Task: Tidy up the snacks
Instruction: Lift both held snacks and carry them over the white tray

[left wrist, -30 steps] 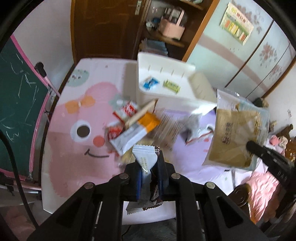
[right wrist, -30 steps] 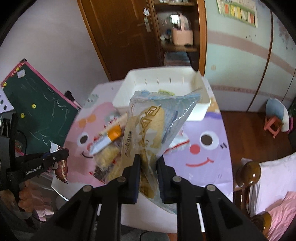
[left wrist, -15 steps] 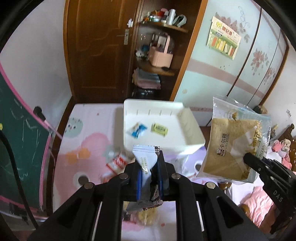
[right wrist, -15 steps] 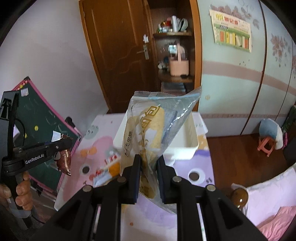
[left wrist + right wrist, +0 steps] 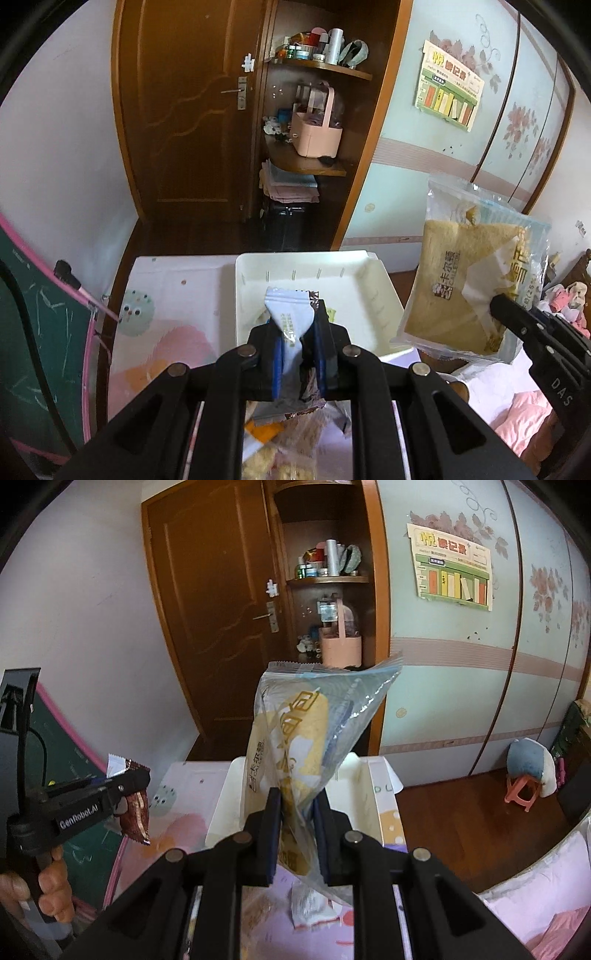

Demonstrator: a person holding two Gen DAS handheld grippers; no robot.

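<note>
My left gripper [image 5: 295,325] is shut on a small white-and-silver snack packet [image 5: 290,317], held up in the air over the near edge of the white tray [image 5: 376,291]. In the right wrist view that left gripper [image 5: 136,786] shows at the left with the packet's brown foil side [image 5: 135,816] hanging below it. My right gripper [image 5: 297,805] is shut on a large clear bag of yellow bread [image 5: 295,738], also lifted above the tray [image 5: 369,797]. The left wrist view has that bread bag [image 5: 472,288] at the right, pinched at its lower corner by the right gripper [image 5: 498,306].
The pink cartoon-print table [image 5: 166,317] carries the tray at its far end; loose snack packets [image 5: 273,439] lie under the left gripper. A green chalkboard [image 5: 33,332] stands at the left. A brown door [image 5: 184,110] and shelves [image 5: 306,162] lie beyond the table. A hand [image 5: 48,890] grips the left tool.
Both grippers have risen with their snacks and tilted up, so the table and the pile of packets have dropped low in view. The tray now sits just ahead of both.
</note>
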